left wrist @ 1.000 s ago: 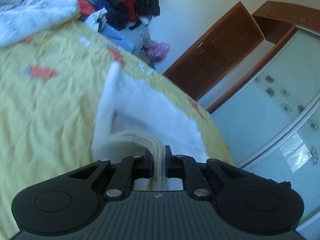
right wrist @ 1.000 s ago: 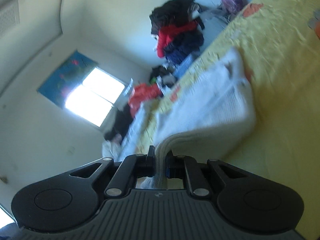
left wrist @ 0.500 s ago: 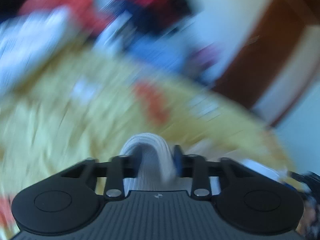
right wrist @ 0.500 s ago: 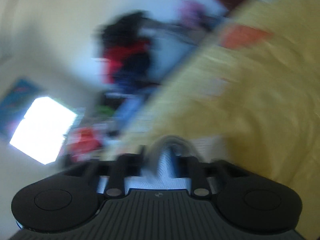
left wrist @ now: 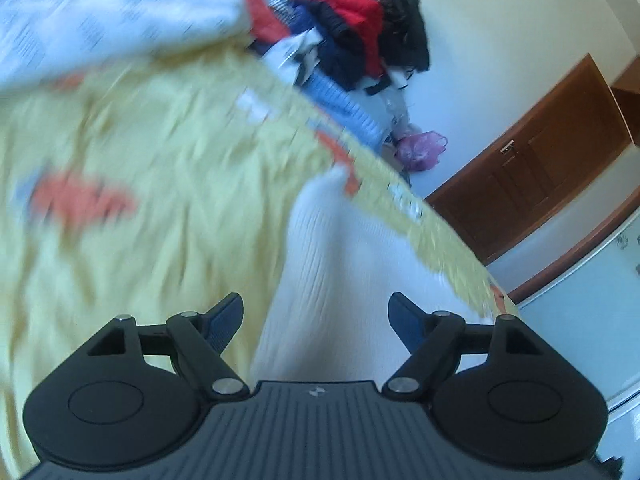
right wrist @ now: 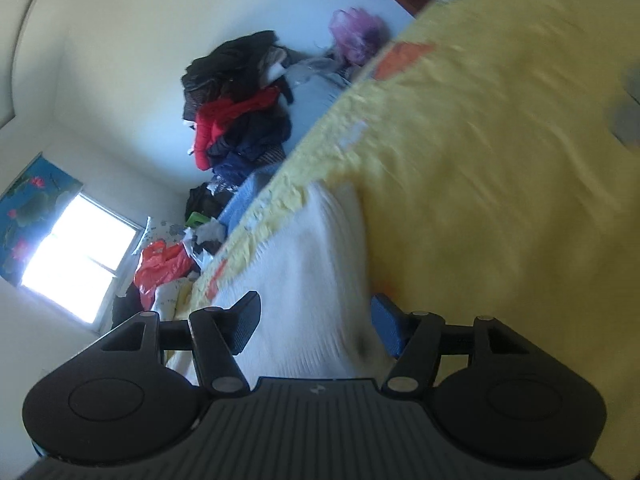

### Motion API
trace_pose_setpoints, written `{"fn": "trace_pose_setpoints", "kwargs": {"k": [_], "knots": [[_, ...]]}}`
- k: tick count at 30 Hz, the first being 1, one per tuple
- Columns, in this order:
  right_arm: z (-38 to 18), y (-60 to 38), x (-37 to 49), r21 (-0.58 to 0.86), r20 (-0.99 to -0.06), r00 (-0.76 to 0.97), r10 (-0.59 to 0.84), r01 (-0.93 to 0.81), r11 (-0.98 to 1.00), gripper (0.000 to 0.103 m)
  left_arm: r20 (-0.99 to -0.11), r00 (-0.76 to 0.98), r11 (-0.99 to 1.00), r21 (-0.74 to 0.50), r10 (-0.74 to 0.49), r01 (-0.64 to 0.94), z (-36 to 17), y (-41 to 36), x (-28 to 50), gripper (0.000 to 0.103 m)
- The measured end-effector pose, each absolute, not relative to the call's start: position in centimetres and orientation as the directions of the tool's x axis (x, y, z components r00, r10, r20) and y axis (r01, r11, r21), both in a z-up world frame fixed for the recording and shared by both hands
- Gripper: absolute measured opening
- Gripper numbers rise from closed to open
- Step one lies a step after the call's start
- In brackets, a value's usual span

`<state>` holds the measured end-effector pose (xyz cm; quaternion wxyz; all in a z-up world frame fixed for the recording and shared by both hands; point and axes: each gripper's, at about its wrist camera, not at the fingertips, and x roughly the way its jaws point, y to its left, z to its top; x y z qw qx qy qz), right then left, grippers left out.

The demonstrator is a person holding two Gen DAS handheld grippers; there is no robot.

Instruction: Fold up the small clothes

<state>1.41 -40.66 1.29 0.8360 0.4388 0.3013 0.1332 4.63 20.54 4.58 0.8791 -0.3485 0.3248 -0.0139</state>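
On the yellow bedspread (left wrist: 152,240) the white knit garment (left wrist: 340,264) is lying; I'm holding left gripper (left wrist: 316,316) and right gripper (right wrist: 316,320) wide, lifting away straight to avoid snagging.

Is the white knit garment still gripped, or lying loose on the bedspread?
Loose. The white knit garment lies on the yellow bedspread; the left gripper and right gripper are both open around it.

Pale cream walls (right wrist: 120,60) are wrapping round the room, daylight's pouring through a bright window (right wrist: 76,252) with a blue flower-print curtain (right wrist: 28,204) hanging above it. A brown wooden door (left wrist: 548,152) is sitting shut, and a frosted-glass wardrobe panel (left wrist: 592,300) is standing beside it.
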Motion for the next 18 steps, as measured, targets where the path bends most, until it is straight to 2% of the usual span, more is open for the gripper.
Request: {"fn": "trace_pose_setpoints", "kwargs": {"k": [3, 4, 5, 6, 10, 11, 12, 13, 14, 15, 18], "knots": [[0.0, -39.8, -0.4, 0.788, -0.452, 0.753, 0.478, 0.087, 0.609, 0.064, -0.589, 0.752, 0.717, -0.657, -0.294, -0.234, 1.7, 19.4, 3.7, 0.079], [-0.4, -39.1, -0.2, 0.780, -0.471, 0.739, 0.482, 0.095, 0.618, 0.064, -0.572, 0.759, 0.701, -0.677, -0.311, -0.223, 1.1, 19.0, 3.6, 0.080], [-0.8, -38.6, 0.0, 0.784, -0.474, 0.732, 0.490, 0.098, 0.613, 0.065, -0.547, 0.777, 0.693, -0.691, -0.311, -0.208, 0.9, 18.7, 3.6, 0.086], [-1.0, -38.1, 0.3, 0.793, -0.467, 0.729, 0.500, 0.096, 0.602, 0.066, -0.536, 0.784, 0.685, -0.699, -0.313, -0.205, 0.8, 18.4, 4.1, 0.087], [-1.2, -35.7, 3.0, 0.818, -0.435, 0.757, 0.487, 0.106, 0.566, 0.072, -0.497, 0.828, 0.634, -0.735, -0.262, -0.241, 0.1, 18.1, 6.3, 0.086], [-1.1, -35.2, 3.7, 0.815, -0.433, 0.771, 0.466, 0.114, 0.568, 0.071, -0.502, 0.835, 0.633, -0.727, -0.226, -0.266, 0.1, 18.0, 6.7, 0.068], [-1.0, -34.7, 4.4, 0.814, -0.439, 0.784, 0.440, 0.138, 0.565, 0.070, -0.537, 0.823, 0.641, -0.702, -0.187, -0.312, 0.1, 18.0, 7.0, 0.039], [-1.0, -34.4, 5.0, 0.819, -0.440, 0.793, 0.421, 0.162, 0.550, 0.061, -0.566, 0.804, 0.640, -0.689, -0.181, -0.341, 0.1, 18.1, 7.5, 0.038], [-1.0, -34.2, 5.5, 0.830, -0.435, 0.796, 0.421, 0.173, 0.530, 0.036, -0.566, 0.803, 0.628, -0.697, -0.187, -0.346, 0.3, 18.4, 7.7, 0.033], [-1.0, -33.9, 5.9, 0.838, -0.427, 0.796, 0.429, 0.171, 0.518, 0.028, -0.566, 0.801, 0.626, -0.701, -0.196, -0.342, 0.5, 18.6, 7.6, 0.029], [0.8, -33.5, 5.6, 0.838, -0.384, 0.806, 0.450, 0.101, 0.536, 0.027, -0.535, 0.820, 0.694, -0.671, -0.206, -0.263, 3.2, 18.3, 6.1, 0.026]]}}
